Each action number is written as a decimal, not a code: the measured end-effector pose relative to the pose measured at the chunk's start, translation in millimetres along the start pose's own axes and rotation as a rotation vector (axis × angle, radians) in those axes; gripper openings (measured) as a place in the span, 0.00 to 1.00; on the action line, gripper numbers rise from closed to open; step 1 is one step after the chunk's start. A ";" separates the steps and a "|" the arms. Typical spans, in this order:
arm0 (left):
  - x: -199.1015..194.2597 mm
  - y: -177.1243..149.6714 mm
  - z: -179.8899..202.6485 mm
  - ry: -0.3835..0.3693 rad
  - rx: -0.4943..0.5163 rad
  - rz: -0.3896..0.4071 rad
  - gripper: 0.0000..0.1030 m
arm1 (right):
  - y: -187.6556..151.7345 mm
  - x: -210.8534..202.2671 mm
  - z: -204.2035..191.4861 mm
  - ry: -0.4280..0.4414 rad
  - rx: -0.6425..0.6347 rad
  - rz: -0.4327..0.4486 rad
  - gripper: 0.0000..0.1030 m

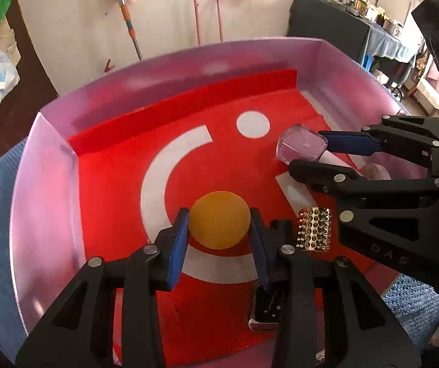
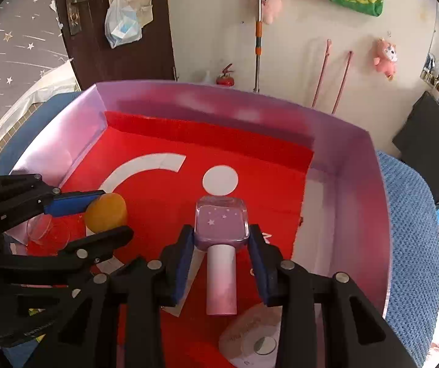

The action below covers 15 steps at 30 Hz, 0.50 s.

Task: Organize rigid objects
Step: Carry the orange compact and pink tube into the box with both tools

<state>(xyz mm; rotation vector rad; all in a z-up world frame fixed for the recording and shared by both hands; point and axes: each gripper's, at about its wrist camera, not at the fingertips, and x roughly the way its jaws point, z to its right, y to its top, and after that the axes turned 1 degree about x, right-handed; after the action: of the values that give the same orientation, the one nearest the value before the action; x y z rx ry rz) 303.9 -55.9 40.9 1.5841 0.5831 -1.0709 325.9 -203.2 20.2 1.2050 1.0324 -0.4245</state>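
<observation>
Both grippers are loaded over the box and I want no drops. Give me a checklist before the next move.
1. Left gripper closed on the orange disc-shaped puck: ok.
2. Right gripper closed on the clear purple square-capped bottle: ok.
3. Both items over the pink box's red floor: ok.
4. Grippers apart from each other: ok.
5. Gold studded block clear of left fingers: cannot tell.

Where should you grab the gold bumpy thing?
Grip the gold piece across its two straight long sides, coming from above. It looks to lie flat on the red mat, so only the edges give the jaws purchase, and the left gripper sits close beside it.
</observation>
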 end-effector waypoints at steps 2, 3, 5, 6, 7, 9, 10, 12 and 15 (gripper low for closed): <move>2.3 -1.2 -0.3 0.009 -0.001 -0.007 0.35 | 0.3 4.1 -1.6 -0.010 -0.010 -0.016 0.37; 3.1 -1.8 -1.1 0.008 -0.005 -0.010 0.35 | -0.4 5.7 -2.0 -0.014 -0.015 -0.020 0.37; 3.0 -2.5 -1.3 0.006 -0.009 -0.008 0.35 | -1.6 7.2 -1.8 -0.018 -0.016 -0.027 0.37; 2.8 -2.7 -1.1 0.008 -0.008 -0.008 0.35 | -2.2 7.5 -1.5 -0.017 -0.015 -0.028 0.37; 2.3 -3.1 -0.7 0.010 -0.006 -0.007 0.35 | -2.9 8.0 -1.2 -0.016 -0.016 -0.031 0.37; 2.0 -2.6 -0.6 0.011 -0.005 -0.009 0.35 | -4.0 8.3 -0.2 -0.015 -0.014 -0.033 0.37; 1.4 -3.1 -0.6 0.011 -0.006 -0.008 0.35 | -4.4 8.3 -0.2 -0.016 -0.016 -0.033 0.37; 1.6 -2.6 -1.6 0.010 -0.010 -0.009 0.35 | -4.6 8.1 -1.1 -0.019 -0.021 -0.034 0.37; 0.1 -2.6 -2.8 0.003 -0.022 -0.006 0.35 | -3.5 8.2 -1.3 -0.018 -0.022 -0.034 0.37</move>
<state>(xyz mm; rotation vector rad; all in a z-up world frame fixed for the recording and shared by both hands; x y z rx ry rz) 302.8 -52.6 39.5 1.5660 0.6007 -1.0630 326.8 -201.3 11.5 1.1632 1.0403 -0.4483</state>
